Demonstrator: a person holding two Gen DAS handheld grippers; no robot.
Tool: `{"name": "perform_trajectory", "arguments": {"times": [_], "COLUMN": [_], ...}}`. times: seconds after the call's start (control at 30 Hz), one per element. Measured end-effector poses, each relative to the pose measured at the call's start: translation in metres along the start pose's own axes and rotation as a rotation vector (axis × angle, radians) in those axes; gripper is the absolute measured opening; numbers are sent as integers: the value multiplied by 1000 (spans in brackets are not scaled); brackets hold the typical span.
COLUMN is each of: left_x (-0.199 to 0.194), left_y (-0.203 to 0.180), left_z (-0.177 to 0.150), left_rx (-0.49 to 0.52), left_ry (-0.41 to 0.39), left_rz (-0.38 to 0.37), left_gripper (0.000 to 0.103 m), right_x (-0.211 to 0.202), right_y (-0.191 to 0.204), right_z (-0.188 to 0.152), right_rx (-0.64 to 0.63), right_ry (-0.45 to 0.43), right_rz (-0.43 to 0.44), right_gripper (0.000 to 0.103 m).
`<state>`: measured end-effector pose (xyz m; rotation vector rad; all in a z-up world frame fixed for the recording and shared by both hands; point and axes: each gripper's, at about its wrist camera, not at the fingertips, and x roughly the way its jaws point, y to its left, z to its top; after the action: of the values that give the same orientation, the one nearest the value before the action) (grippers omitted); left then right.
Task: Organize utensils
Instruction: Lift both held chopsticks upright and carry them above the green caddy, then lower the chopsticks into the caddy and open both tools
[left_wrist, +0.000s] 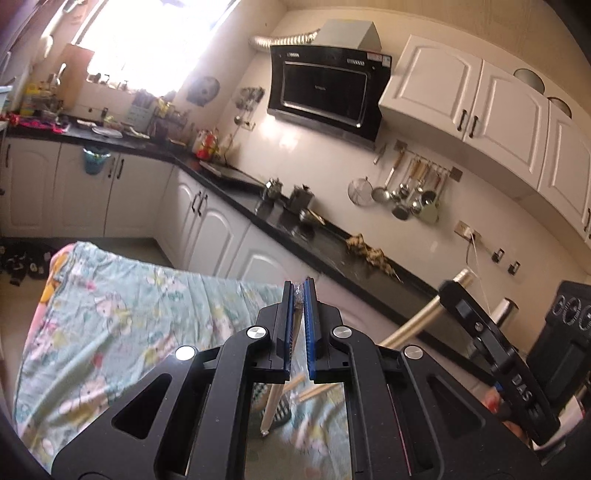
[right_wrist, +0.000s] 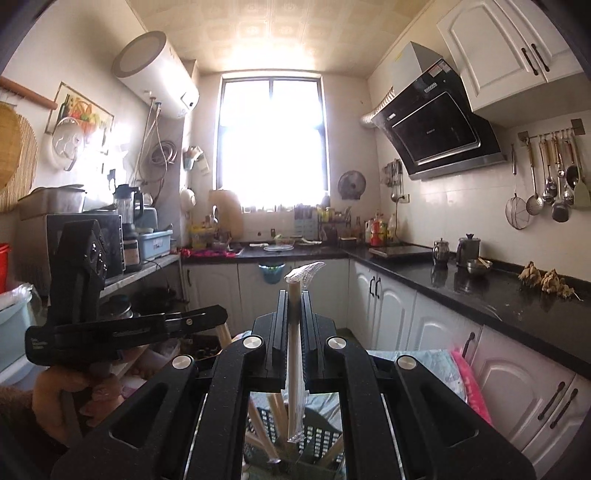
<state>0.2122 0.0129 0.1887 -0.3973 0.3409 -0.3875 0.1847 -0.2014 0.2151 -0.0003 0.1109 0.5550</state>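
You are holding both grippers raised above the cloth-covered table (left_wrist: 110, 314). The right gripper (right_wrist: 295, 295) is clenching a plastic-wrapped chopstick (right_wrist: 295, 354), its long axis running along the fingers. The left gripper (left_wrist: 300, 291) is pinching something thin and dark; you cannot tell what. The dark slotted basket (right_wrist: 317, 439), already holding sticks, is lying directly below the right gripper, the nearer one. The left gripper is crowding its left side.
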Motion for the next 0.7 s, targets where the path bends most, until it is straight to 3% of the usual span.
{"name": "perform_trajectory", "arguments": {"times": [0.33,0.7], "left_x": [31,60], "left_y": [4,21], "left_z": [-14,-45], "left_rx": [65,68], "left_ry": [-47,9], "left_rz": [72,85], "left_gripper": [3,3], "right_x": [34,70], "right_y": [-18,-19], "right_z": [-27,-76], "right_rx": [24,33], "right_ry": [40,156], "right_rz": [-26,-44], "right_gripper": [6,6]}}
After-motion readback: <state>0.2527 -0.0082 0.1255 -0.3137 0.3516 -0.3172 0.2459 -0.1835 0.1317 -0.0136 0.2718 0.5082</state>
